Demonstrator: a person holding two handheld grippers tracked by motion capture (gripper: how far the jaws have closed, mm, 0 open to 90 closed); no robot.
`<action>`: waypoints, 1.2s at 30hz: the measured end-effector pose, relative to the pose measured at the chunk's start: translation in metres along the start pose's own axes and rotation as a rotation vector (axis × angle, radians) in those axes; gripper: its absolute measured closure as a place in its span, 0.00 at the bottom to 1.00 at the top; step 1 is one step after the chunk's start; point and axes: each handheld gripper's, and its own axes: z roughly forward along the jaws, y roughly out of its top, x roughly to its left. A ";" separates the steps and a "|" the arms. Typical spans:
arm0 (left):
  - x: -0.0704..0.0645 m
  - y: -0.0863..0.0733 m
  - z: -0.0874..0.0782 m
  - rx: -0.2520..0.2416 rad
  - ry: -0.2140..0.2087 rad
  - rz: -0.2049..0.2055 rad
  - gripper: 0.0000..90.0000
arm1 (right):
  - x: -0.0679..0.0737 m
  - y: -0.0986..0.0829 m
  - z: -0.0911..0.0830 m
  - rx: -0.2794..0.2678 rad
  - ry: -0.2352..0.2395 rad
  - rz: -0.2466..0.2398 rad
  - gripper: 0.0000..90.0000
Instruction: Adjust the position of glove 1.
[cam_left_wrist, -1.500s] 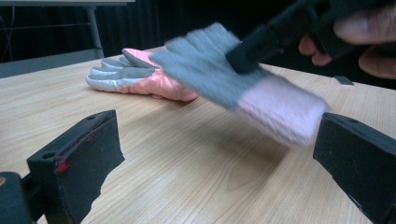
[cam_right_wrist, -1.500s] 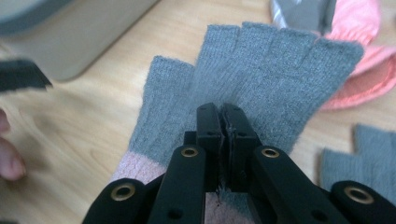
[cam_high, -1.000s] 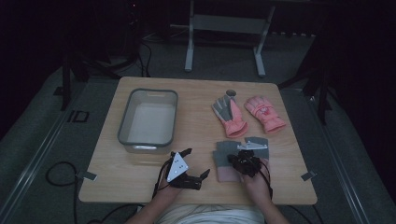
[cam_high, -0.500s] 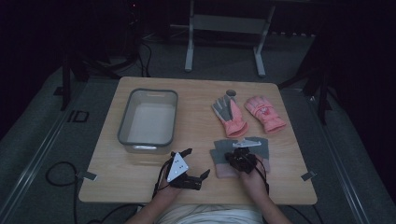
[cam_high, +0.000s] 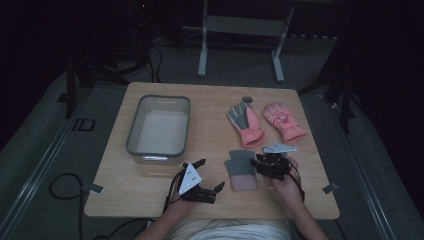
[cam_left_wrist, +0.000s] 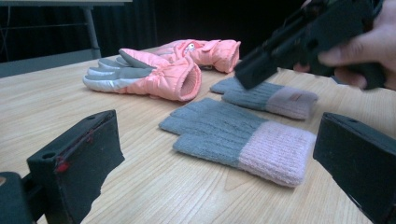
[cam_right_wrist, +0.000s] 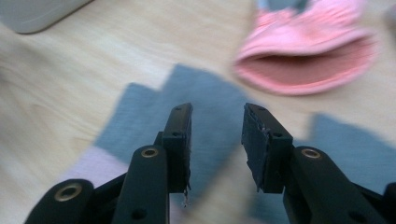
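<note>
Two grey knit gloves with pink cuffs lie near the table's front. The nearer knit glove (cam_high: 240, 170) (cam_left_wrist: 243, 137) (cam_right_wrist: 140, 121) is flat, and the second knit glove (cam_left_wrist: 271, 95) (cam_right_wrist: 345, 140) lies just right of it. My right gripper (cam_high: 259, 163) (cam_right_wrist: 217, 140) hovers over them with its jaws a little apart and nothing between them. Its tip also shows in the left gripper view (cam_left_wrist: 252, 74). My left gripper (cam_high: 209, 176) (cam_left_wrist: 219, 154) stands wide open left of the knit gloves, holding nothing. Two pink ski gloves (cam_high: 245, 122) (cam_high: 284, 120) (cam_left_wrist: 149, 72) lie farther back.
A grey plastic bin (cam_high: 134, 125) (cam_right_wrist: 37, 14) stands on the left half of the wooden table (cam_high: 210, 115). A small dark round thing (cam_high: 247, 99) sits behind the ski gloves. A metal frame (cam_high: 240, 30) stands on the floor beyond the table.
My right gripper has shifted a little forward over the knit gloves. The left gripper and the gloves have stayed in place.
</note>
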 end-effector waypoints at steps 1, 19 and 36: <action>0.000 0.000 0.000 0.000 0.000 0.000 0.01 | -0.007 0.000 -0.003 0.008 -0.006 -0.012 0.70; 0.000 0.000 0.000 -0.003 0.017 -0.003 0.01 | -0.069 -0.039 -0.008 0.087 0.035 -0.054 0.70; 0.000 0.000 0.000 -0.003 0.016 -0.006 0.01 | -0.053 -0.049 0.000 0.082 -0.074 -0.022 0.93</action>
